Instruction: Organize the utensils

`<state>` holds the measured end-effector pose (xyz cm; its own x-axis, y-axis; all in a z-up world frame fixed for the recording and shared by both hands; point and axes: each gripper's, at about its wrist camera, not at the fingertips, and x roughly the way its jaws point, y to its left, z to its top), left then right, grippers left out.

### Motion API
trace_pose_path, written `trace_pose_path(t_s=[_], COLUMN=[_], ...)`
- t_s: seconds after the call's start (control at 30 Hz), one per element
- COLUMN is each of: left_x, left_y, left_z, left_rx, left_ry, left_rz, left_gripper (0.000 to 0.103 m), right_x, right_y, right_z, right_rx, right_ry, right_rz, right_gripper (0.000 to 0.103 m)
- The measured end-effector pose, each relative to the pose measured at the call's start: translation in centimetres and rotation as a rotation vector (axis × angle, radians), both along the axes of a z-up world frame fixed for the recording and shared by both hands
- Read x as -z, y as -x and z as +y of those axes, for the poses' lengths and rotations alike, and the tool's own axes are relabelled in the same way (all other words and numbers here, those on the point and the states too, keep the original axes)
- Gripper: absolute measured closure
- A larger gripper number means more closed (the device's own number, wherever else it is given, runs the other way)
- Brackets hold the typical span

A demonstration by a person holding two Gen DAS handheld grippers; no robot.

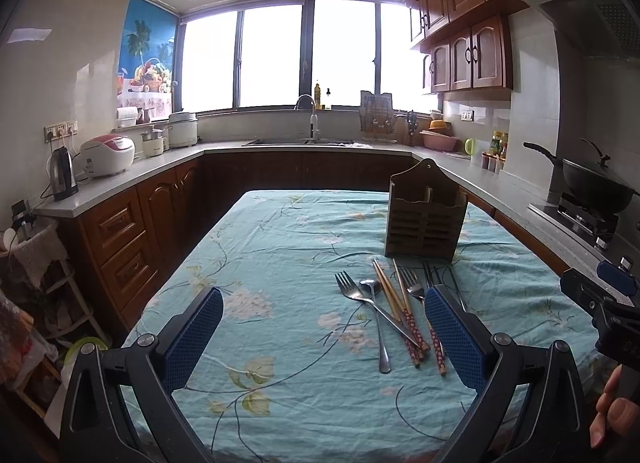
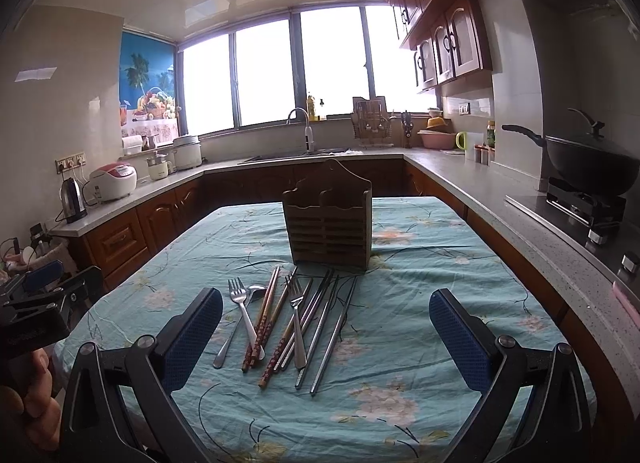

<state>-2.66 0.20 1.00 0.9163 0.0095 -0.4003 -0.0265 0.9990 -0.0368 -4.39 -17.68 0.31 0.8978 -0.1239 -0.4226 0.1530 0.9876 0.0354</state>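
A wooden utensil holder (image 1: 424,223) (image 2: 328,231) stands upright on the teal floral tablecloth (image 1: 280,247). In front of it lie a fork (image 2: 242,303), a spoon (image 2: 256,291), wooden chopsticks (image 2: 264,323), a second fork (image 2: 298,315) and metal chopsticks (image 2: 332,331), partly crossing. My right gripper (image 2: 326,297) hovers open just before the pile, which sits between its blue pads. Left of the pile, my left gripper (image 1: 324,295) is open and empty; its right finger (image 1: 452,335) hides part of the metal chopsticks. The fork (image 1: 352,291) and spoon (image 1: 376,319) lie near that finger.
Kitchen counters wrap around the table. A kettle (image 1: 62,175) and a rice cooker (image 1: 106,155) stand on the left counter. A black wok (image 2: 588,161) sits on the stove at the right, and a sink (image 2: 300,153) lies under the window. A hand (image 1: 612,411) holds the right gripper.
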Motion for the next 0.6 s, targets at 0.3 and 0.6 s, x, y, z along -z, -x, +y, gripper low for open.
trace_pose_path(t_s=[0.3,0.6], left_x=[0.15,0.3], left_y=[0.0,-0.05], left_z=[-0.04,-0.01], left_rx=[-0.001,-0.004], left_ry=[0.001,-0.001], left_rz=[0.0,0.0], left_gripper=[0.001,0.001], right_x=[-0.07,-0.1], right_y=[-0.12,-0.23], right_z=[0.35,0.61], right_rx=[-0.011,-0.018], right_ry=[-0.001,-0.002], right_rz=[0.001,0.001], right_gripper=[0.0,0.0])
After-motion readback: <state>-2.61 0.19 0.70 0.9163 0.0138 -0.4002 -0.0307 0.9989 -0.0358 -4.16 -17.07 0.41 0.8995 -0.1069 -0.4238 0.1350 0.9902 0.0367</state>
